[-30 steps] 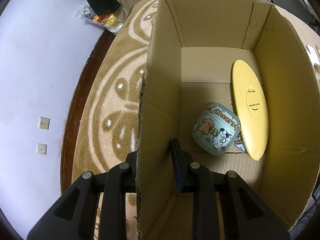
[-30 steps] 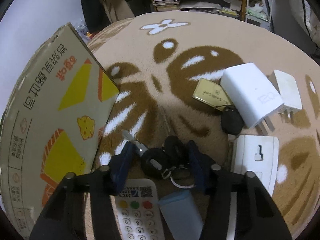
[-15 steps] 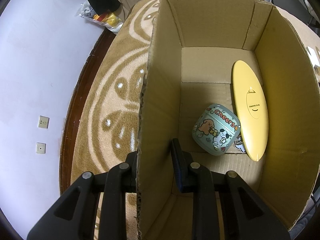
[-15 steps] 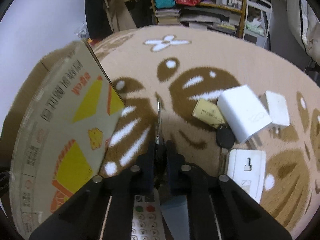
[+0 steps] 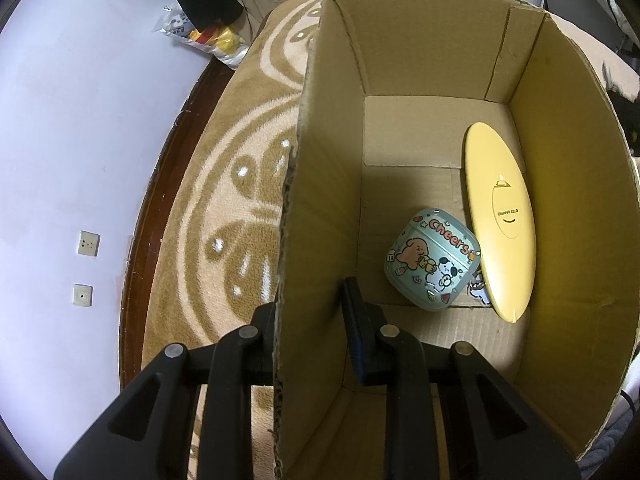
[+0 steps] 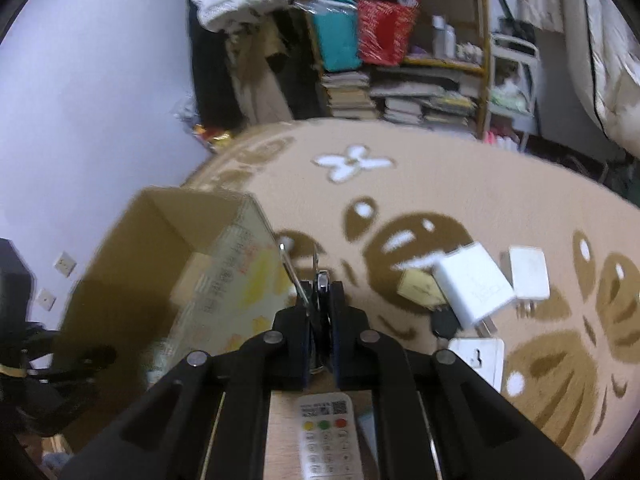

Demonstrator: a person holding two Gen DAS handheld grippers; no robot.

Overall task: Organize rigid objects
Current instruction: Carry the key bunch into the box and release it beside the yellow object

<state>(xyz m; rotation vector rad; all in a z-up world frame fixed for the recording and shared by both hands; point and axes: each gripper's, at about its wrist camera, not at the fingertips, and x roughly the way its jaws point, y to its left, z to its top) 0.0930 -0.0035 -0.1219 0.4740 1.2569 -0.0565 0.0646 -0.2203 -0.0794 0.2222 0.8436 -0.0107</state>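
Now that the right gripper (image 6: pixel 320 280) has clamped onto the bunch of keys (image 6: pixel 318 276) it straddled a second ago on the rug (image 6: pixel 460 200), the bunch is off the floor and up in the air. Jaws went from half spread to pressed tight on it, with one key blade and the ring poking out past the tips. Pick looks done; I'd say the carry to the box (image 5: pixel 568 200) comes next.

The box now sits lower left of the keys in the right wrist view, open top visible, near but not under them. The left gripper (image 5: pixel 312 320) is unchanged: pinching the box's near wall, one finger outside, one inside. Already in the box: a cartoon-print case (image 5: pixel 432 264) and a yellow oval thing (image 5: pixel 500 220). Chargers (image 6: pixel 472 284), a remote (image 6: pixel 326 436) and other bits are left on the rug.
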